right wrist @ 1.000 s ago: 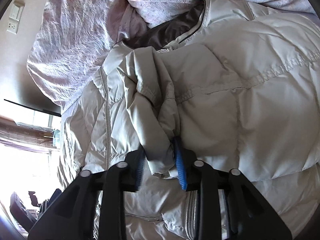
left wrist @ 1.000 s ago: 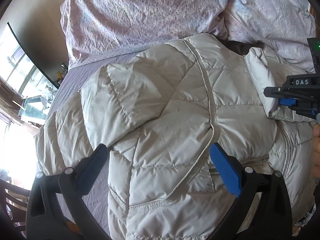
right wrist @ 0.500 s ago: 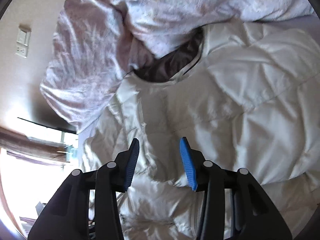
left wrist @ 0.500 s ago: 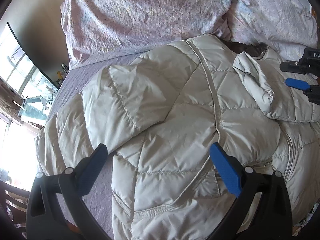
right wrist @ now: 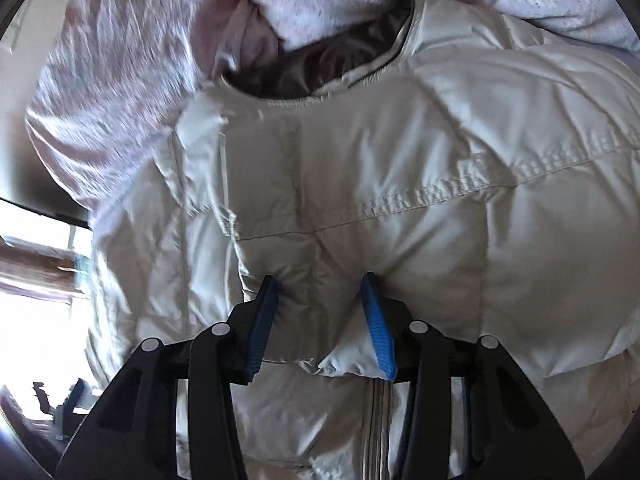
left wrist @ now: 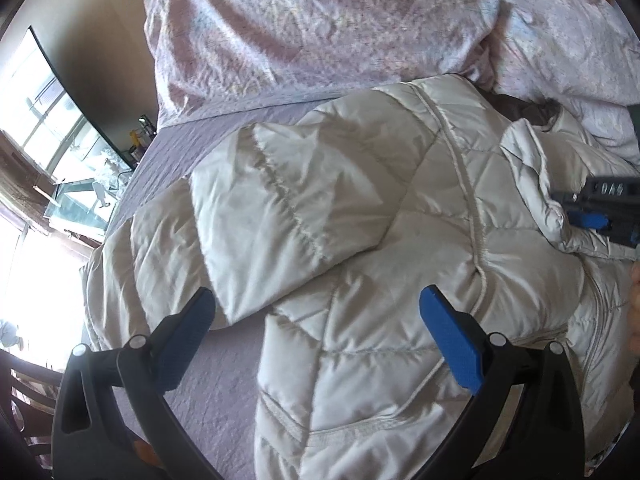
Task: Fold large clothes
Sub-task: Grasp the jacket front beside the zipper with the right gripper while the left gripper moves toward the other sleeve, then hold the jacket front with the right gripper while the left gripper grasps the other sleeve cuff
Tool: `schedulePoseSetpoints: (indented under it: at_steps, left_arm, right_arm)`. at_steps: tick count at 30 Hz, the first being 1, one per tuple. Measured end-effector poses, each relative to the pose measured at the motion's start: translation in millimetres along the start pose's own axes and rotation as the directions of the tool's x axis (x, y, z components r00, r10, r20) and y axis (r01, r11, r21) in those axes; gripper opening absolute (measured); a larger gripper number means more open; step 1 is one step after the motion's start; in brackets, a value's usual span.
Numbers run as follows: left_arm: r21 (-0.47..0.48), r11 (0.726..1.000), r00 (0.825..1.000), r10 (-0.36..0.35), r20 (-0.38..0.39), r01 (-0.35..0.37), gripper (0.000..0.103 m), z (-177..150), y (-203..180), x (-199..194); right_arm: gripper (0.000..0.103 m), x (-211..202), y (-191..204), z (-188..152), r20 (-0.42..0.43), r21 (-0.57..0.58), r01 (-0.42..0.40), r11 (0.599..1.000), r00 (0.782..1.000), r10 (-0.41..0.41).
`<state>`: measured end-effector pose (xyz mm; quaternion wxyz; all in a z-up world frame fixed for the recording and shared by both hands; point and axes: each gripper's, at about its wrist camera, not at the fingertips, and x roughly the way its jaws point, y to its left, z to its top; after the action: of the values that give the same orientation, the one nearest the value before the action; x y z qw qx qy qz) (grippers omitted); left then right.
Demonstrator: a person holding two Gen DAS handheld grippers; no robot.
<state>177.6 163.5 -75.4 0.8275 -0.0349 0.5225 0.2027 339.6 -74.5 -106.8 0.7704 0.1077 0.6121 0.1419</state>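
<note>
A pale grey quilted puffer jacket (left wrist: 360, 240) lies on a lilac bed sheet (left wrist: 208, 392), one sleeve folded across its body. My left gripper (left wrist: 316, 332) is open wide and empty, hovering over the jacket's lower left part. My right gripper (right wrist: 320, 320) is open, its fingers pressed down on either side of the folded sleeve end (right wrist: 316, 312) near the zipper (right wrist: 376, 432). The right gripper also shows in the left wrist view (left wrist: 592, 216) at the right edge. The dark lining of the collar (right wrist: 320, 64) shows at the top.
A rumpled pink-lilac duvet (left wrist: 320, 28) is heaped behind the jacket at the head of the bed. A bright window (left wrist: 44, 128) and a dark chair (left wrist: 24, 392) are at the left.
My right gripper let go of the sleeve end, lifted away, then came back down open over the folded sleeve. The left gripper stayed open and shifted slightly.
</note>
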Motion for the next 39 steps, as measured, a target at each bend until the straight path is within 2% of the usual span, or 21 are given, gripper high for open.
schedulePoseSetpoints:
  at_steps: [5, 13, 21, 27, 39]
  left_arm:
    - [-0.028, 0.999, 1.0, 0.025, -0.004, -0.025, 0.101, 2, 19, 3]
    - [-0.068, 0.996, 0.998, 0.064, -0.013, -0.065, 0.101, 5, 52, 9]
    - [-0.093, 0.991, 0.995, 0.096, -0.023, -0.098, 0.101, 3, 74, 16]
    - [-0.131, 0.982, 0.991, 0.131, -0.034, -0.135, 0.101, -2, 91, 18]
    - [-0.238, 0.944, 0.973, 0.216, -0.078, -0.229, 0.101, -20, 127, 19]
  right_arm:
    - [0.049, 8, 17, -3, 0.016, -0.075, 0.098, 0.992, 0.995, -0.097]
    - [0.05, 12, 26, -6, 0.028, -0.115, 0.172, 0.978, 0.985, -0.17]
    - [0.05, 10, 25, -4, 0.03, -0.124, 0.189, 0.974, 0.982, -0.187]
    - [0.05, 16, 36, -7, 0.052, -0.168, 0.245, 0.955, 0.969, -0.24]
    - [0.051, 14, 37, -7, 0.051, -0.189, 0.247, 0.95, 0.969, -0.242]
